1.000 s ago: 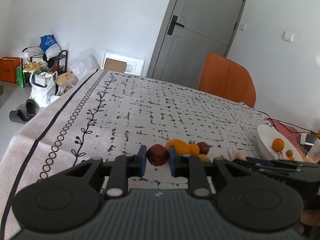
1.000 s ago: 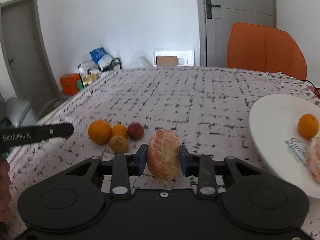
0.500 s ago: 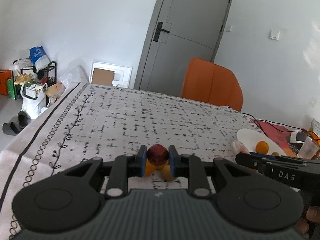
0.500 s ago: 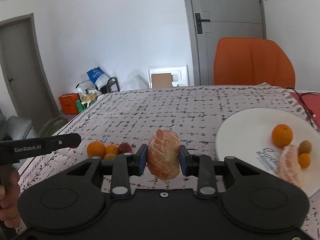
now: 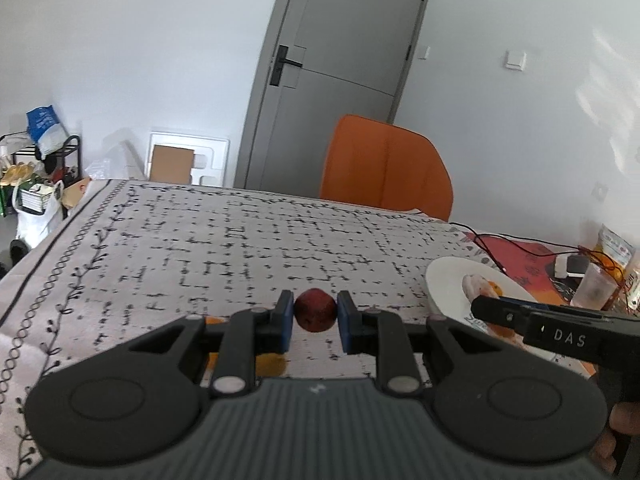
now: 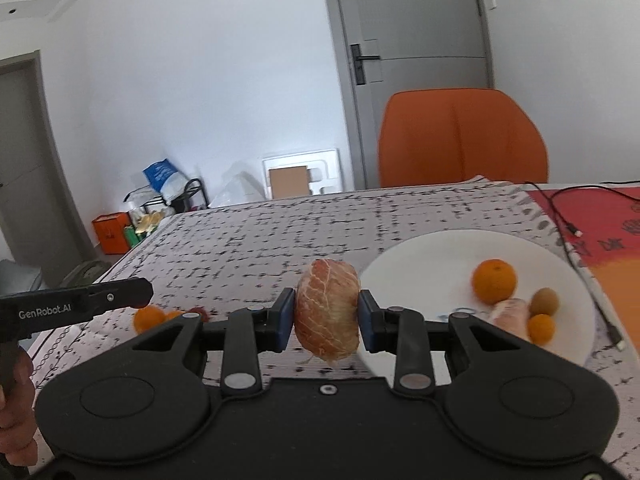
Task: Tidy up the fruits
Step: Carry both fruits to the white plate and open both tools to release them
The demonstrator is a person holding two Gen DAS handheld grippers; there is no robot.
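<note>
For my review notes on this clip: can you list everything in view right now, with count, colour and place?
peeled citrus: two, pinkish; one in right gripper, one on plate
dark red fruit: one, in left gripper
plate: one, white, right side of table
plate fruit: large orange, small orange, brownish-green fruit
loose fruit: small orange cluster, table's left
tablecloth: white, black pattern
chair: one, orange, behind table
door: grey
cable: black, near plate
left gripper: shut on fruit
right gripper: shut on citrus
</note>
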